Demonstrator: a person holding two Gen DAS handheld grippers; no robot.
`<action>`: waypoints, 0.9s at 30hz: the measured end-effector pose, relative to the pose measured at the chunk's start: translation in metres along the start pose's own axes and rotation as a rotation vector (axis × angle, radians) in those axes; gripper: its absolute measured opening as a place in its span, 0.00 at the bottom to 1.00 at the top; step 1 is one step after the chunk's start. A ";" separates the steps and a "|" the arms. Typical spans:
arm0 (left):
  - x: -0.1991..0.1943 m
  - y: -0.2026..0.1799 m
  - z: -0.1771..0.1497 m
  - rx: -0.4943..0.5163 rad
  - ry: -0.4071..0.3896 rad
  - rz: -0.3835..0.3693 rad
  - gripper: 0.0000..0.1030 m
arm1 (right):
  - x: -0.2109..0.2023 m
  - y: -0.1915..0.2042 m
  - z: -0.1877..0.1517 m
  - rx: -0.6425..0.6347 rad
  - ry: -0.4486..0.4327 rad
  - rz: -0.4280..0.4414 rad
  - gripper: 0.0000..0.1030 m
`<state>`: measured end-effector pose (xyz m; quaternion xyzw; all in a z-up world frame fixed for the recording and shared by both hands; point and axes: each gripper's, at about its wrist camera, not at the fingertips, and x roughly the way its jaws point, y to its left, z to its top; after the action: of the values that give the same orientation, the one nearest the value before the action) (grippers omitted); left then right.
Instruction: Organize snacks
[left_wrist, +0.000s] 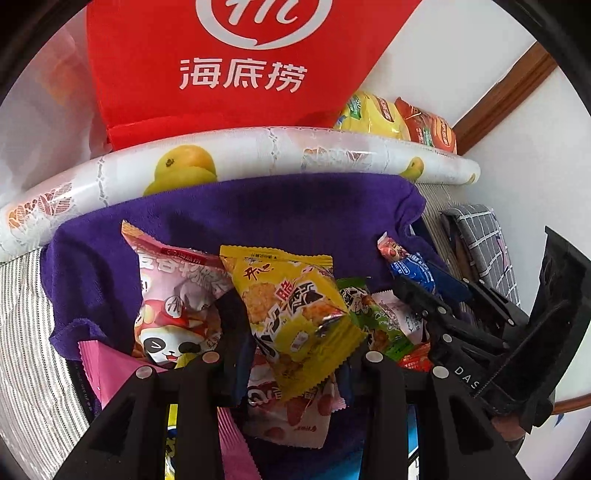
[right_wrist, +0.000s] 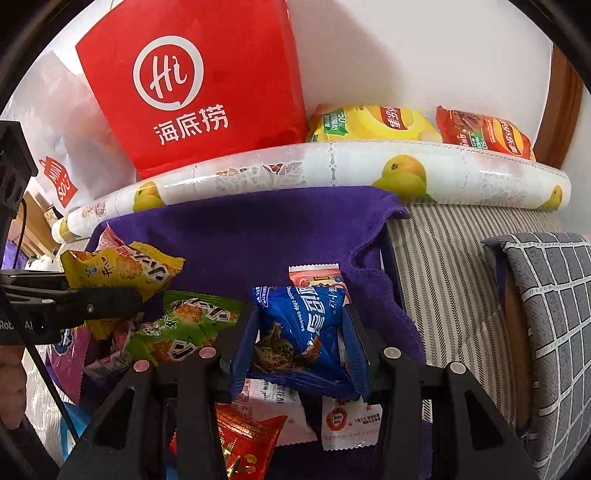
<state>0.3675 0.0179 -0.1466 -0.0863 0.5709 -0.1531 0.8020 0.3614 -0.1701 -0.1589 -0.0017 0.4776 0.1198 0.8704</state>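
Left wrist view, far left: pink panda packet (left_wrist: 173, 314) lying on the purple cloth (left_wrist: 240, 218), just beside the left gripper's (left_wrist: 291, 332) near finger. Left gripper is clamped on the yellow rice-cracker packet (left_wrist: 295, 317); packet sits between the two fingers, tilted, its lower corner hanging past them over a strawberry wrapper (left_wrist: 291, 410). Right of it a green packet (left_wrist: 373, 317) on the pile.

Further right, the right gripper (right_wrist: 301, 339) pinches the blue chocolate chip cookie packet (right_wrist: 303, 325). Packet is upright between the jaws, both fingers pressing its side edges, lifted above a white wrapper (right_wrist: 347, 421) and a red packet (right_wrist: 247, 439).

Behind: red bag (right_wrist: 199, 88) standing past the rolled fruit-print sheet (right_wrist: 332, 170), yellow chip bag (right_wrist: 369, 122) and red chip bag (right_wrist: 484, 133) to its right. Far right, grey checked cushion (right_wrist: 550, 295).
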 end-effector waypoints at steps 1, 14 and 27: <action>0.000 0.000 0.000 0.001 0.001 0.000 0.34 | 0.000 0.000 0.000 -0.005 0.001 -0.004 0.45; -0.013 -0.009 0.000 0.028 0.004 0.014 0.62 | -0.011 0.006 0.002 -0.017 -0.047 0.012 0.61; -0.078 -0.037 -0.015 0.106 -0.113 -0.007 0.68 | -0.070 0.019 0.003 0.045 -0.095 -0.006 0.67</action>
<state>0.3249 0.0106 -0.0704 -0.0541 0.5156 -0.1808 0.8358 0.3242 -0.1656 -0.0965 0.0224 0.4384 0.1064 0.8922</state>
